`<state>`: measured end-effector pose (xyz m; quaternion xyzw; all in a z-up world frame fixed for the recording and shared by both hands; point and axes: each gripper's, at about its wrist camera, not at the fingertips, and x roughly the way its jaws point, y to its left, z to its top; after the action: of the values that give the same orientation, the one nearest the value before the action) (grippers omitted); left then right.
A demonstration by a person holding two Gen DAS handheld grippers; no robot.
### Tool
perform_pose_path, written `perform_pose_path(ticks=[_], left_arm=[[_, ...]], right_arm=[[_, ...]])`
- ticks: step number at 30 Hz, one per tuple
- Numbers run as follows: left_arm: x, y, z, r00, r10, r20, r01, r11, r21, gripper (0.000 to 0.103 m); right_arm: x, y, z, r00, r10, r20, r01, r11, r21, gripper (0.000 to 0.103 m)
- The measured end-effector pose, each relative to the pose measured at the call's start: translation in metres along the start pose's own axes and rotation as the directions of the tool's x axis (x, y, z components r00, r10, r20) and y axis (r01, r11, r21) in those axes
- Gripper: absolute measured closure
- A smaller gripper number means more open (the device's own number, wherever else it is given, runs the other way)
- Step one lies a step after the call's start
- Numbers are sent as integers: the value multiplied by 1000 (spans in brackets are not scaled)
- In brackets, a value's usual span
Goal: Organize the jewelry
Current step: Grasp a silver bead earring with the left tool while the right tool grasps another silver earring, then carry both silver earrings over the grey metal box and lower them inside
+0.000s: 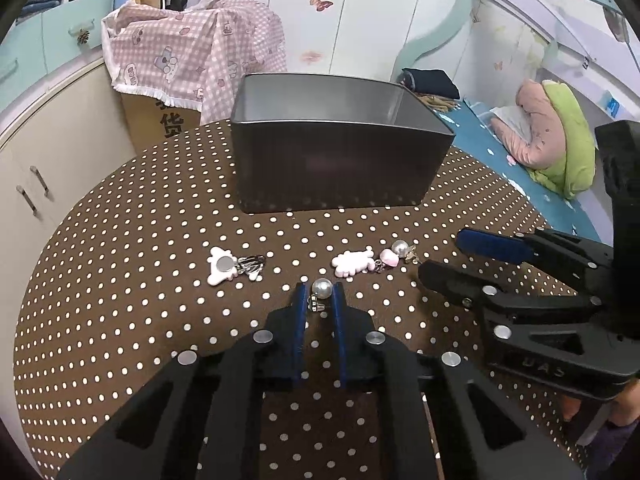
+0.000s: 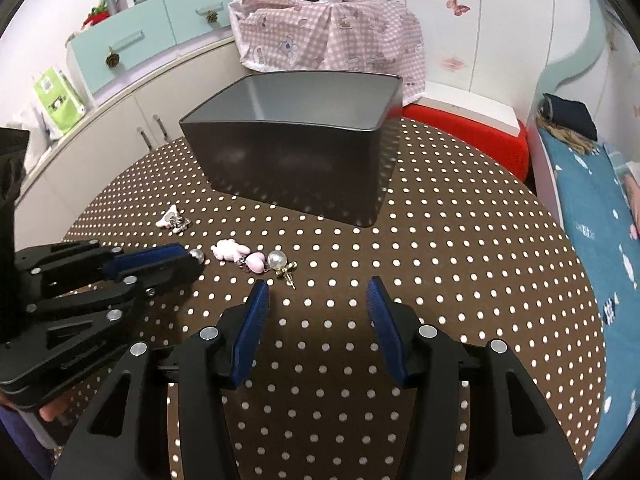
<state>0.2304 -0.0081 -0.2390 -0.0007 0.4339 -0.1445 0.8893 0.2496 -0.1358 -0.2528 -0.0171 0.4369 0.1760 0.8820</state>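
Left wrist view: left claw (image 1: 321, 295) nearly closed on pearl earring (image 1: 321, 289) in front of grey tin (image 1: 336, 164), so lift straight up, keep squeeze; right claw (image 2: 318, 294) half-open, empty.

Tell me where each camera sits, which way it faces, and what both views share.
Left wrist: on the left gripper, facing down-forward at the pearl earring between its fingers; right gripper beside it.
Right wrist: on the right gripper, open over the dotted tablecloth; left gripper beside it.
Shared: grey tin, pink charms, tablecloth.
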Motion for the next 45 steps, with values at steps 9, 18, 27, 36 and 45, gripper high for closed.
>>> perform_pose_path(ticks=[9, 18, 27, 36, 45], left_arm=[[-7, 11, 1, 1000, -7, 14, 8, 1000, -22, 92], [-10, 16, 1, 1000, -18, 20, 19, 999, -34, 92], [-25, 18, 4, 998, -41, 50, 43, 998, -35, 92], [-57, 12, 33, 990, -85, 117, 86, 996, -3, 92], [-79, 0, 90, 974, -142, 177, 137, 990, 42, 92]], right_arm=[[8, 10, 8, 1000, -6, -5, 6, 999, -35, 53], [11, 25, 9, 1000, 10, -18, -12, 995, -95, 92], [-14, 21, 12, 1000, 4, 20, -2, 997, -78, 92], [-58, 13, 36, 994, 24, 107, -18, 998, -56, 92], [-86, 6, 76, 984, 24, 178, -15, 999, -49, 92]])
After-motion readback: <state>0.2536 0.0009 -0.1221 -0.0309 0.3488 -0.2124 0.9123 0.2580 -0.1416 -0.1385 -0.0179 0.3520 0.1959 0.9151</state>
